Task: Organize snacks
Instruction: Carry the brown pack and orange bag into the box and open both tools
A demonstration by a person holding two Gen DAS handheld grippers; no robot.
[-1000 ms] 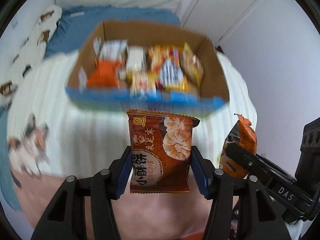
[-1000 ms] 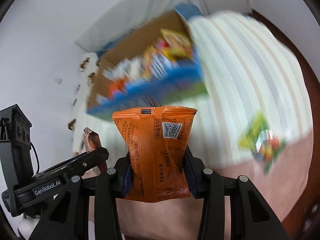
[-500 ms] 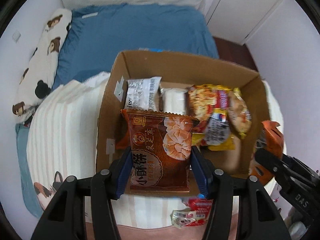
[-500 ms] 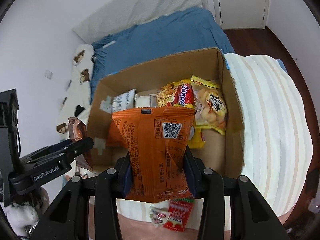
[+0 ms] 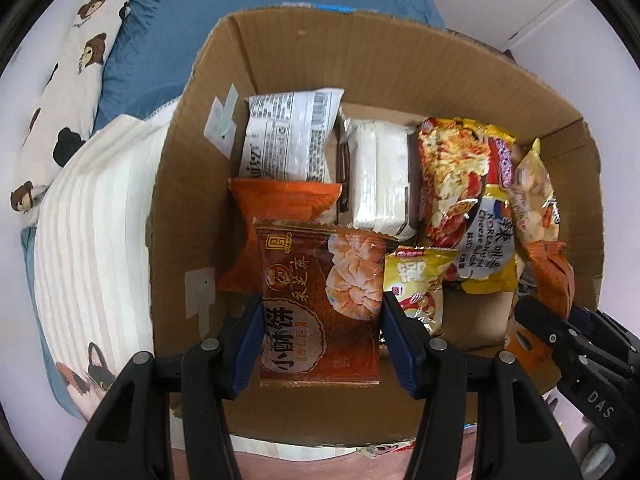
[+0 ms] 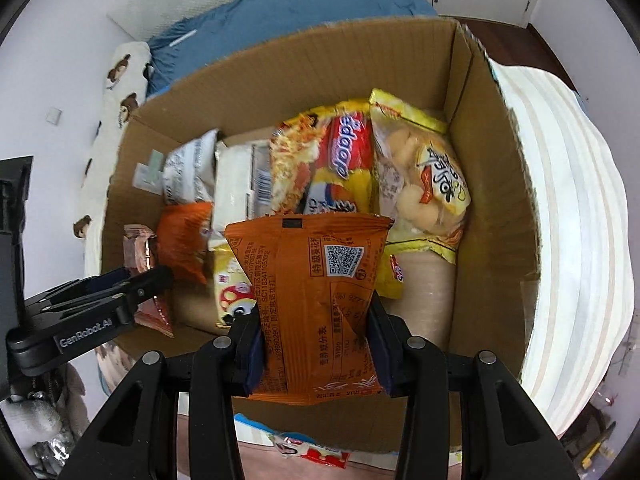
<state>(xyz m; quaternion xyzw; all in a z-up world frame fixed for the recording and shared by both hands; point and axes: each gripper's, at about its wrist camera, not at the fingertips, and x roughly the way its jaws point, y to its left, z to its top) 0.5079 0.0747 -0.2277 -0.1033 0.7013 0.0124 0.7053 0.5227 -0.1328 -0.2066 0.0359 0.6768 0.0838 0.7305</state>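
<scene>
- We hold two snack packets above an open cardboard box point(image 5: 400, 60) that sits on a striped blanket point(image 5: 92, 232) on the bed.
- Our left gripper point(image 5: 322, 340) points down into the box, its jaws clamped on the sides of a brown pastry packet point(image 5: 320, 300), which hangs upright over the box's near left part.
- Our right gripper point(image 6: 316, 344) is closed on an orange packet point(image 6: 312, 292), printed back with a QR code towards the camera, held over the near middle of the box.
- Inside the box, along the far side, lie a white wrapped snack point(image 5: 288, 136), a pale white pack point(image 5: 380, 176), a noodle packet point(image 5: 464, 200) and a yellow bag of round biscuits point(image 6: 420, 176).
- Another orange packet point(image 5: 280, 204) sits just behind the brown one, and a small yellow packet point(image 5: 416, 280) lies just to its right.
- A red and white sachet point(image 6: 316, 454) lies outside the box at its near edge.
</scene>
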